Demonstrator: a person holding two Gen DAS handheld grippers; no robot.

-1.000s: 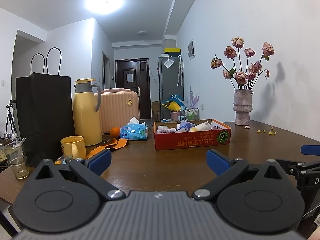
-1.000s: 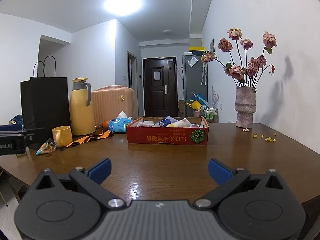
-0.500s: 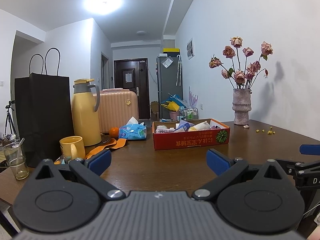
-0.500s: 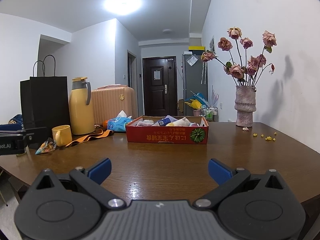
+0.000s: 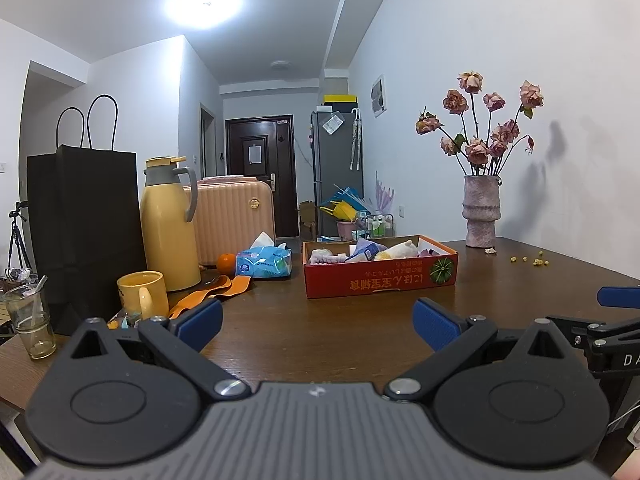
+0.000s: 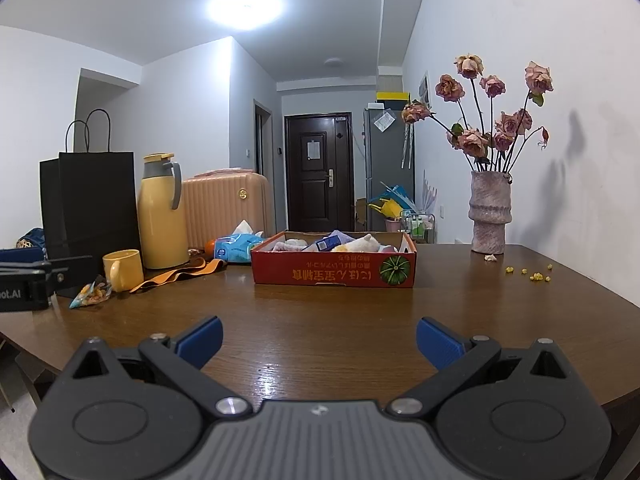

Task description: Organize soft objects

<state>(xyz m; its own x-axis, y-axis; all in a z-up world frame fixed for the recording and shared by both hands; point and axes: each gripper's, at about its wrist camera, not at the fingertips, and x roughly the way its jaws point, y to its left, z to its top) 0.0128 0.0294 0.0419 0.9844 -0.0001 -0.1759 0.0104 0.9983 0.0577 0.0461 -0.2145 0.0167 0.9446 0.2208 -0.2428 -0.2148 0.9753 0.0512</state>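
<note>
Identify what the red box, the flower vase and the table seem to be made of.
Red box: likely printed cardboard, thin matte walls with folded edges. Flower vase: apparently ceramic or stone, rough, matte, mottled pink-grey. Table: wood or wood veneer, visible grain, glossy finish reflecting the ceiling light.

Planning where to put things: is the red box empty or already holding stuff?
Holding stuff: soft items poke above the red box rim.

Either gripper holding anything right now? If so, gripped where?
Nothing held. The left gripper and right gripper both hang open over the table, short of the red box of soft items.
</note>
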